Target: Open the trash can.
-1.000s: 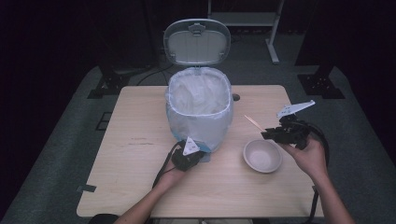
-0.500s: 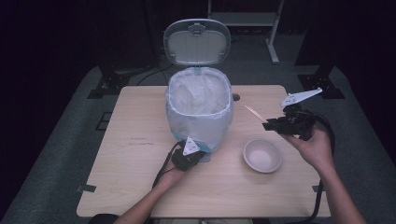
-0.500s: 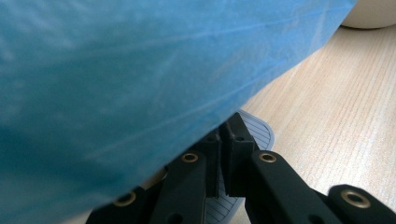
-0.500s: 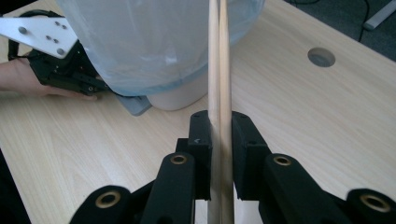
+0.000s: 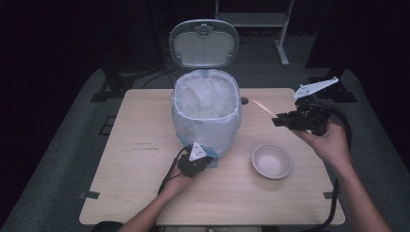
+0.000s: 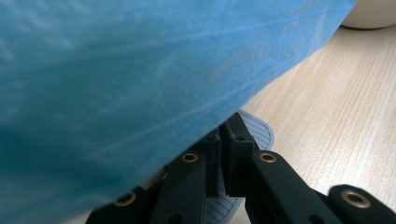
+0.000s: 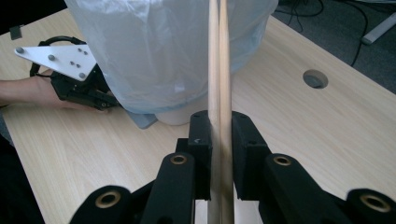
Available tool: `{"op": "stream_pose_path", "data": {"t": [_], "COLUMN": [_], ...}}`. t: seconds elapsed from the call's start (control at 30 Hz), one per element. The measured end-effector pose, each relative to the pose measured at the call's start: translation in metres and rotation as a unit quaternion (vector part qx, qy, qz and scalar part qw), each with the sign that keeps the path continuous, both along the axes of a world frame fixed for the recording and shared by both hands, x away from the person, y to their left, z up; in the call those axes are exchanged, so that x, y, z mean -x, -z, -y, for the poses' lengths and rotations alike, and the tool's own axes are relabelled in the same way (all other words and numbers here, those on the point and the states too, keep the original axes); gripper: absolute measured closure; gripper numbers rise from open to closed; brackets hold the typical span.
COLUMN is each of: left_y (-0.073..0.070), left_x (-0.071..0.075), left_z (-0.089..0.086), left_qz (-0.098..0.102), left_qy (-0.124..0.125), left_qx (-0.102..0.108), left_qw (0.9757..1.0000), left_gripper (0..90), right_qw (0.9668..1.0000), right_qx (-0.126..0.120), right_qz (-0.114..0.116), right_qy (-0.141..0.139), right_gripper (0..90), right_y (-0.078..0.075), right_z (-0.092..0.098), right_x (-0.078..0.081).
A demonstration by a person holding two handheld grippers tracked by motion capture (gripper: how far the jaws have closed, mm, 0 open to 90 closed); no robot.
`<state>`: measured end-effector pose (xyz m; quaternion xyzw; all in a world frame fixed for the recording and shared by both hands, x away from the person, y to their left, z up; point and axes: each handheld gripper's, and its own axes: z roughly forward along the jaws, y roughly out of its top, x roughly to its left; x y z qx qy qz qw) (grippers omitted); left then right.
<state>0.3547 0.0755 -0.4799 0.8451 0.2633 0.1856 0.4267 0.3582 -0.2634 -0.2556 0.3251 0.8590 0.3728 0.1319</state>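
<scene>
The right gripper [image 5: 279, 121], its jaws pinching a pair of pale wooden chopsticks [image 7: 218, 70], has risen off the round beige bowl [image 5: 271, 161] toward the open, bag-lined pedal bin [image 5: 207, 113]; the left gripper [image 5: 202, 166], jaws pressed together, holds the bin's pedal [image 6: 254, 133] down; dropping them in looks next

I see the pedal bin [image 5: 207, 121] standing mid-table [image 5: 135, 193], its lid [image 5: 203, 42] up behind it. My left gripper [image 5: 200, 162] sits at the bin's front base on the pedal [image 6: 256, 133]. The bowl [image 5: 271, 161] lies right of it, and my right gripper [image 5: 280, 121], above the table's right side, holds chopsticks [image 7: 218, 56].
</scene>
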Motion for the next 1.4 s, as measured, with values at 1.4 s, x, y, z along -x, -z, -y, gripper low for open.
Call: {"op": "stream_pose_path", "data": {"t": [1.4], "left_y": [0.000], "left_x": [0.000], "left_z": [0.000], "left_qz": [0.000], "left_qy": [0.000], "left_qx": [0.000], "left_qw": [1.0000], "left_gripper": [87.4], "right_qw": [0.9982], "right_qx": [0.008], "right_qz": [0.025], "right_qy": [-0.054], "right_gripper": [78.8], "right_y": [-0.100], "right_z": [-0.047], "right_x": [-0.011]}}
